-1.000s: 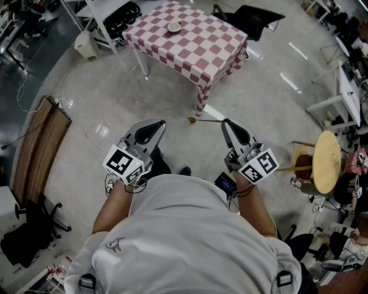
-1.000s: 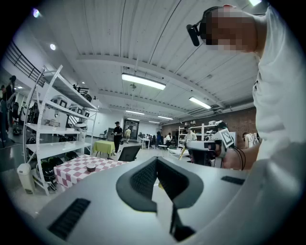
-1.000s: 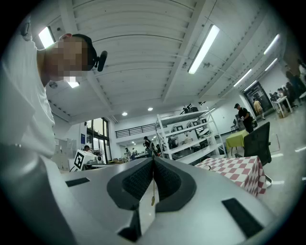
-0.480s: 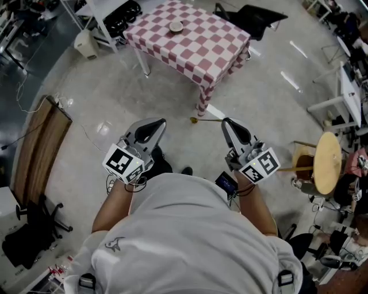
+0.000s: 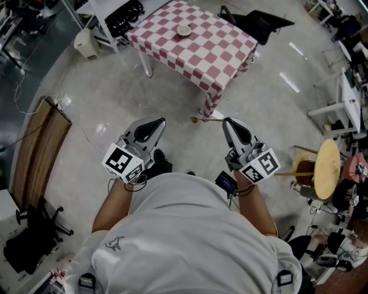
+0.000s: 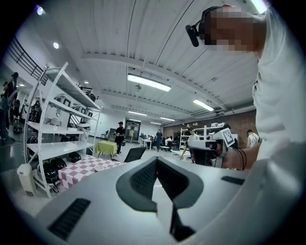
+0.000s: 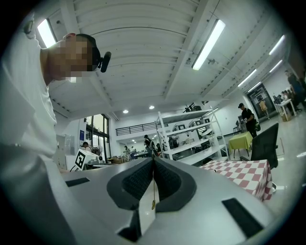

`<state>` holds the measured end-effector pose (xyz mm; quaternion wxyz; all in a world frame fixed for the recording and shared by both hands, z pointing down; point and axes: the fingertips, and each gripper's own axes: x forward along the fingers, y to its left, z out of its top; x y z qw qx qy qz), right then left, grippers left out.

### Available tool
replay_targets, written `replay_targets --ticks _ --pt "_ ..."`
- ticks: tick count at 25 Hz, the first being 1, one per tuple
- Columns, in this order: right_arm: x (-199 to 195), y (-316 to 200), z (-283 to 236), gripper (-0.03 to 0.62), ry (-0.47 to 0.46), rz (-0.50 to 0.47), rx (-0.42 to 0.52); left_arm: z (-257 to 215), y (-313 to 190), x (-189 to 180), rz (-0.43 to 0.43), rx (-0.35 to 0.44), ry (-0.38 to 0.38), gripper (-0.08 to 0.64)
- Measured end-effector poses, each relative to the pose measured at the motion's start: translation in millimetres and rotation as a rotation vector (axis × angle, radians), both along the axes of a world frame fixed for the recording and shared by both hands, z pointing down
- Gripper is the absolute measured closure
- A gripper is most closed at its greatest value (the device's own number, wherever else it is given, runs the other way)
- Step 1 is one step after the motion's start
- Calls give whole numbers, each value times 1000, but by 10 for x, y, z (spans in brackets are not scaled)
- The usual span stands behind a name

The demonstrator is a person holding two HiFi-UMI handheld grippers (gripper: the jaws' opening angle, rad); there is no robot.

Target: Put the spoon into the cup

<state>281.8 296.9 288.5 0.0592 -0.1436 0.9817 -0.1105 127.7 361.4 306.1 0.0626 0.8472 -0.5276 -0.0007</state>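
Observation:
A small pale cup (image 5: pixel 183 30) stands on the red-and-white checkered table (image 5: pixel 215 54), far ahead of both grippers. My right gripper (image 5: pixel 226 122) is shut on the thin handle of a golden spoon (image 5: pixel 202 120), whose bowl sticks out to the left over the floor. In the right gripper view the spoon (image 7: pixel 153 196) hangs between the closed jaws of my right gripper (image 7: pixel 153 160). My left gripper (image 5: pixel 156 122) is shut with nothing in it. The left gripper view shows my left gripper (image 6: pixel 156 160), the table (image 6: pixel 79 168) and the cup (image 6: pixel 99 168) in the distance.
Grey floor lies between me and the table. A white shelf rack (image 5: pixel 106 17) stands left of the table, a black chair (image 5: pixel 256 23) behind it. A wooden board (image 5: pixel 37 146) lies on the left, a round wooden stool (image 5: pixel 325 166) on the right.
The table and cup have shifted slightly right and down in the head view. Both grippers keep their pose, and the spoon stays in the right one.

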Motion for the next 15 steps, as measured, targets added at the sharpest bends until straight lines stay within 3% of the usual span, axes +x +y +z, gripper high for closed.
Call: replay_targets --ticks 7,15 --pt "-676 -243 -139 558 0 21 22 -132 -245 -712 15 18 -15 546" --pt "-1154 -385 -252 558 -17 67 38 -265 -338 -1200 62 39 -44 546"
